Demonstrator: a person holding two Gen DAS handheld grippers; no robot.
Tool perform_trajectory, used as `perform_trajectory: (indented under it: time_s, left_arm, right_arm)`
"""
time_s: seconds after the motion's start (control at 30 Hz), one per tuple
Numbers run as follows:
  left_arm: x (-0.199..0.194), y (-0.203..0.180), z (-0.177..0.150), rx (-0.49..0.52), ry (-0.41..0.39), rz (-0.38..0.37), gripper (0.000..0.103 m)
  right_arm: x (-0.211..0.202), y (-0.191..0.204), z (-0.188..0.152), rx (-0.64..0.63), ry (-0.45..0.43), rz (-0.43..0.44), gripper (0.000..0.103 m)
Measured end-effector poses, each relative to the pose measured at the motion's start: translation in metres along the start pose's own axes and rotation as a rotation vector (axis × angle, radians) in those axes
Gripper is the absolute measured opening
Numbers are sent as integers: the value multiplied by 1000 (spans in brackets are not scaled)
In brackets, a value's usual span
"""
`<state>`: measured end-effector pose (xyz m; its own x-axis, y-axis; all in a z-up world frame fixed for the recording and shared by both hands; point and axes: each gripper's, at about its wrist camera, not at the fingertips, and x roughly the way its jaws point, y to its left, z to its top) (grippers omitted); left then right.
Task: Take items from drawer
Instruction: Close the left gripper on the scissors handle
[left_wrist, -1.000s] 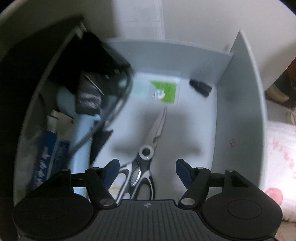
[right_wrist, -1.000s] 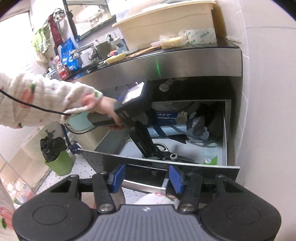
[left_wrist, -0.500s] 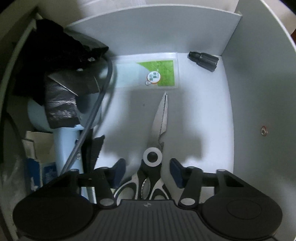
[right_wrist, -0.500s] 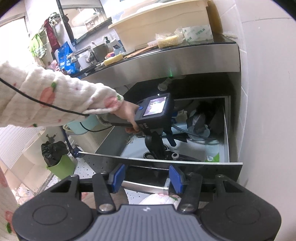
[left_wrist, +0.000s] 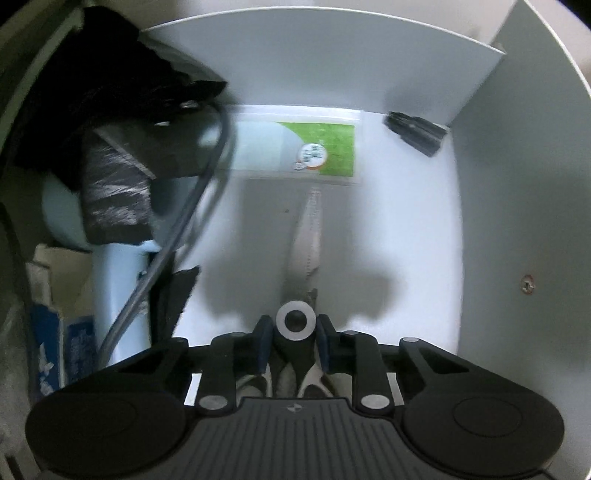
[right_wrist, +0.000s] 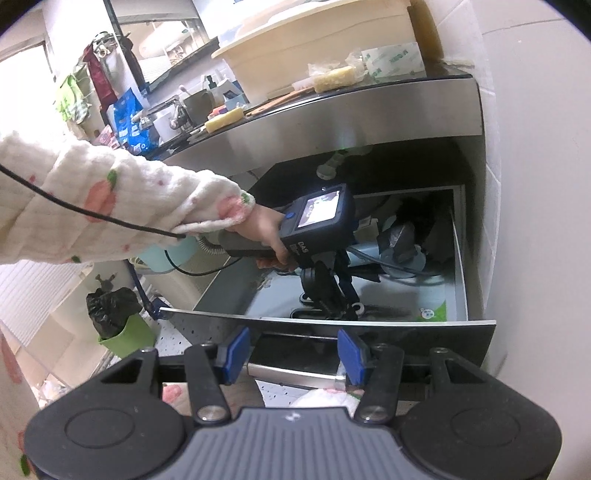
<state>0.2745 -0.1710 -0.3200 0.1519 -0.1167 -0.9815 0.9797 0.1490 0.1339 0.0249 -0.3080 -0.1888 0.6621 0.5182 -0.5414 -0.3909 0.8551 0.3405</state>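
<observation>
I am at a kitchen counter, its steel front edge above the pulled-out drawer, with a cream tub and packets on the worktop. The drawer is already open, so the step in hand is the pick itself. My left gripper is down inside the drawer, its blue pads clamped on the scissors right at the pivot, with the handles running back under the tool and the serrated blades pointing away toward the far wall. The scissors seem to be resting on the pale drawer floor or only just coming off it; the blur on the blades does not let me tell which. Nothing has left the drawer yet, as far as I can judge. Left inside are a flat packet with a green label by the far wall, a small black cap-like piece in the corner, a light-blue appliance with its cord and a black bag piled on the left, and a blue-printed carton. My right gripper hovers outside the drawer front, jaws spread wide and holding nothing. I reckon lifting the scissors clear comes next, then the other items.
</observation>
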Motion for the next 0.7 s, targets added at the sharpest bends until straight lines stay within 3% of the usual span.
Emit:
perform_trajectory:
  time_s: [0.53, 0.7]
  left_arm:
    - [-93, 9, -53, -253, -248, 134, 25]
    - [-98, 4, -74, -336, -331, 181, 25]
  right_arm:
    - [6, 16, 10, -25, -7, 29, 53]
    - [7, 24, 12, -42, -2, 32, 53]
